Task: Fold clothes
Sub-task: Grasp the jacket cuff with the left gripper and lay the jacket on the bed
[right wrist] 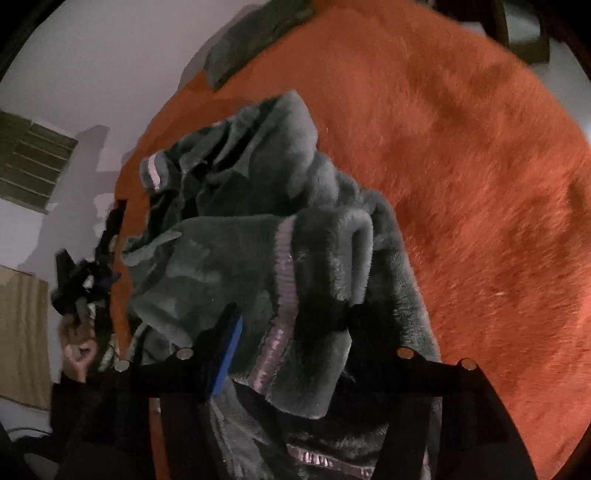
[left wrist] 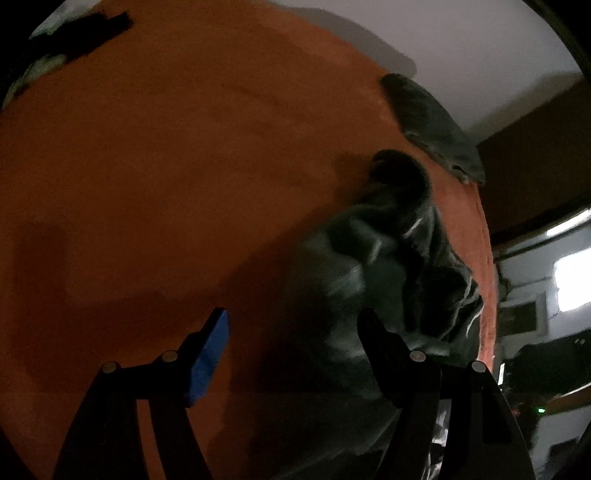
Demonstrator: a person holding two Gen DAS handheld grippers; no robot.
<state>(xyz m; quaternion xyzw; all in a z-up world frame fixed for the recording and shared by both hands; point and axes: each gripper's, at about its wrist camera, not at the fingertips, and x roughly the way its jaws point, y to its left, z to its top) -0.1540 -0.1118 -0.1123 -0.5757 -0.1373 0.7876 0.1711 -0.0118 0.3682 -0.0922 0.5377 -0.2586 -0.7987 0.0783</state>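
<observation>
A crumpled dark grey fleece garment [right wrist: 266,236] with pink stripes lies bunched on a round orange rug [right wrist: 480,184]. My right gripper [right wrist: 291,314] is open right over it, with a fold of the fleece between the jaws and the blue pad [right wrist: 229,347] standing clear of the fabric. In the left wrist view the same garment [left wrist: 388,258] lies at the rug's [left wrist: 147,166] right side. My left gripper [left wrist: 293,314] is open above the rug, with nothing between its jaws. Its dark right finger [left wrist: 380,343] overlaps the garment's near edge.
A folded grey piece [left wrist: 432,125] [right wrist: 251,48] rests on the rug's rim. A dark cloth [left wrist: 88,33] lies at the rug's far left edge. Pale floor [right wrist: 92,74] surrounds the rug. A person's hand [right wrist: 77,354] holds the other gripper beside a cardboard box [right wrist: 22,332].
</observation>
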